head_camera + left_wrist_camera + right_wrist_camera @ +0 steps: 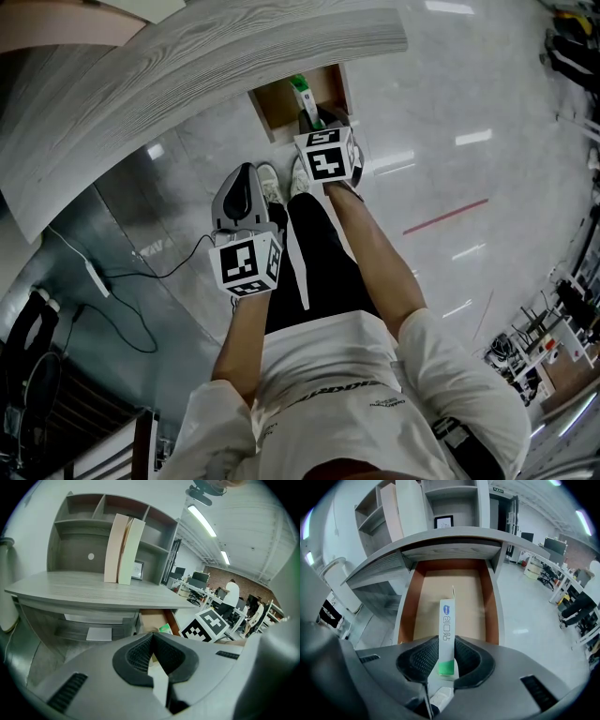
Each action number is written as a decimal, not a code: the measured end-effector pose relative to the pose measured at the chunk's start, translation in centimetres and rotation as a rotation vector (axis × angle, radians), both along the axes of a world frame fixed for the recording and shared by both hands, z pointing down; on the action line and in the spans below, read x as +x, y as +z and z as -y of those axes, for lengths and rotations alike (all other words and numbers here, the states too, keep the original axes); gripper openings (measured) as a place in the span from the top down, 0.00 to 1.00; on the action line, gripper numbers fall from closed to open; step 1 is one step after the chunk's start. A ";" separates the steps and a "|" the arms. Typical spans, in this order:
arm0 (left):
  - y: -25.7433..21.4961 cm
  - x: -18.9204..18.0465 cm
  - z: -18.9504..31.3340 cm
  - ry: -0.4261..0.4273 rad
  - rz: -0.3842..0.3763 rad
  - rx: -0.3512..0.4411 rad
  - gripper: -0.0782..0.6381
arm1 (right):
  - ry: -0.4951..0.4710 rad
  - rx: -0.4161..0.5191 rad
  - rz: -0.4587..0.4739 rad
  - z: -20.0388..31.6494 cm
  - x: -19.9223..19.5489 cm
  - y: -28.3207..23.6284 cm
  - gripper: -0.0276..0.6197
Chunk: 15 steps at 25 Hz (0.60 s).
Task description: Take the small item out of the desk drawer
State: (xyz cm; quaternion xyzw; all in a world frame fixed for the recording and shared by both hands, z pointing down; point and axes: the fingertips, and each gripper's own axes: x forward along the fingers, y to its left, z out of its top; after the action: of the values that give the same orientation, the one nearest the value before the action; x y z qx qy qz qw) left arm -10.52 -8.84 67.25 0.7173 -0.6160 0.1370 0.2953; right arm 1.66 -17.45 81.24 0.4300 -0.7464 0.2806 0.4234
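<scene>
**Box pinched at the drawer's front, not yet lifted out**

Your right hand-held gripper (446,642) has its pads partly closed on the slim white-and-green box (446,623), which stands upright just inside the front edge of the open drawer (488,603). Keep the squeeze firm on the narrow faces and draw it straight up and back towards you, clear of the table (454,535) lip above the drawer. That gripper tips steeply down into the drawer. Your left hand-held gripper (152,638) hangs shut and empty, well short of the drawer.
</scene>
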 end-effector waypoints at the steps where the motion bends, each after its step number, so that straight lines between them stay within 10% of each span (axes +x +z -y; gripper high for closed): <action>1: -0.1 -0.1 -0.1 0.002 0.001 0.002 0.87 | 0.000 -0.002 0.003 -0.1 0.0 -0.2 0.78; 15: -3.1 -0.5 0.3 0.035 0.013 0.046 0.87 | 0.052 -0.004 0.069 -0.8 0.3 -3.8 0.78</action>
State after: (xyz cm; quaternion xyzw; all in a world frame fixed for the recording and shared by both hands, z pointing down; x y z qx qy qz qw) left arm -10.98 -9.10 64.14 0.7335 -0.6084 0.1328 0.2723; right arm 1.92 -16.64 77.42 0.4387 -0.7485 0.3075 0.3909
